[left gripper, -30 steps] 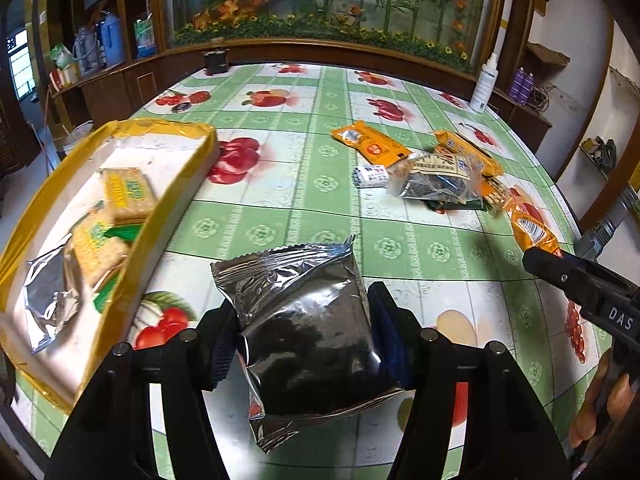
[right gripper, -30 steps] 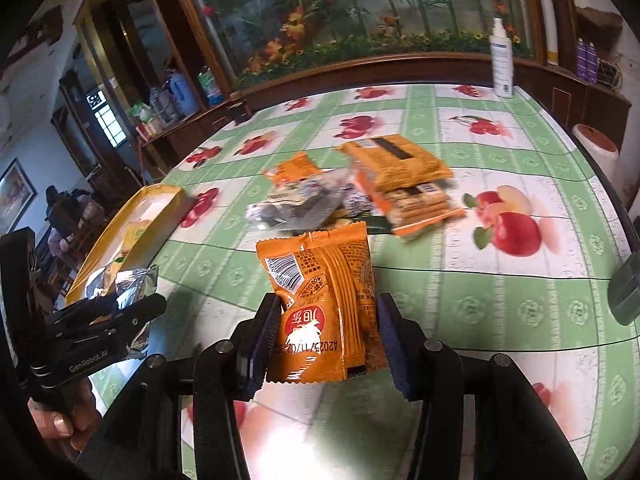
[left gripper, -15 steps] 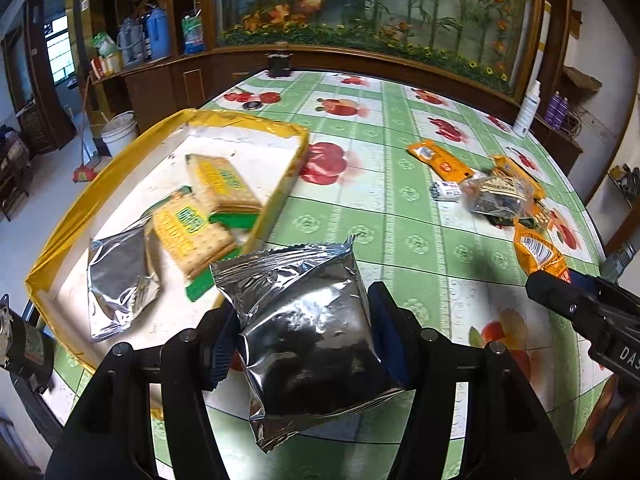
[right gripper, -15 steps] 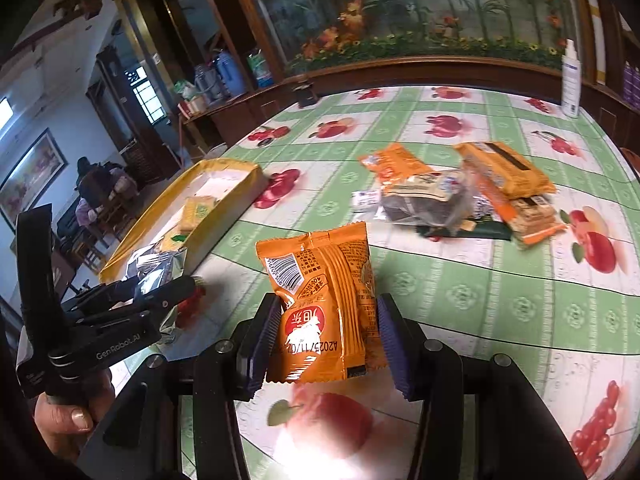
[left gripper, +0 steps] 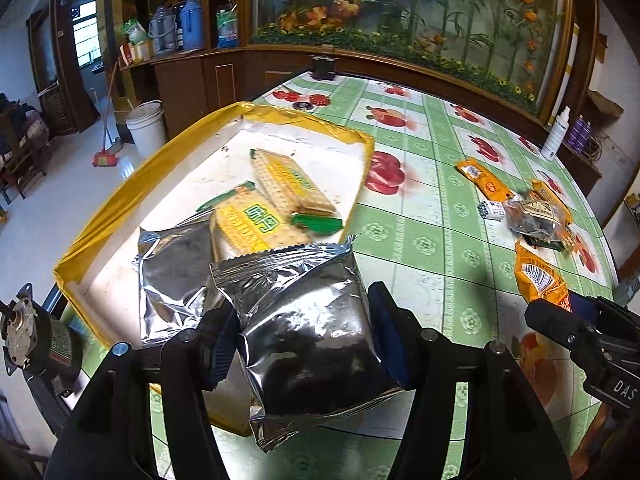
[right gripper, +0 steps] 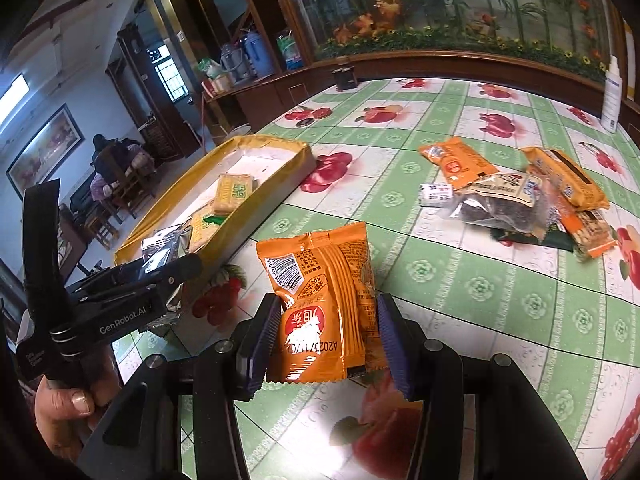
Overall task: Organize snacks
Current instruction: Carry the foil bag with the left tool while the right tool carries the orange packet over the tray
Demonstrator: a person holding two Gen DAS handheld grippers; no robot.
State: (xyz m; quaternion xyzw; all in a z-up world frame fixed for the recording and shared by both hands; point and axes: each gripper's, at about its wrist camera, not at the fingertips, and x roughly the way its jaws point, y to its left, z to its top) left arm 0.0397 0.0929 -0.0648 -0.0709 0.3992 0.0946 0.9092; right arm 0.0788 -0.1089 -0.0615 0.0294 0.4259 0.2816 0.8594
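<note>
while the left gripper (left gripper: 300, 332) clamps a silver packet (left gripper: 308, 320), hiding part of the tray (left gripper: 120, 200), the right gripper (right gripper: 326, 340) pinches an orange packet (right gripper: 320, 300), seemingly midair.

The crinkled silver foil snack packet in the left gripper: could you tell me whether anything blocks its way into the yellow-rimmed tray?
Nothing visible does. The silver foil packet hangs at the yellow-rimmed tray's near edge; another foil packet and two cracker packs lie inside.

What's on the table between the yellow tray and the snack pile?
Nothing: in the right wrist view only bare fruit-print tablecloth lies between the yellow tray and the snack pile.
</note>
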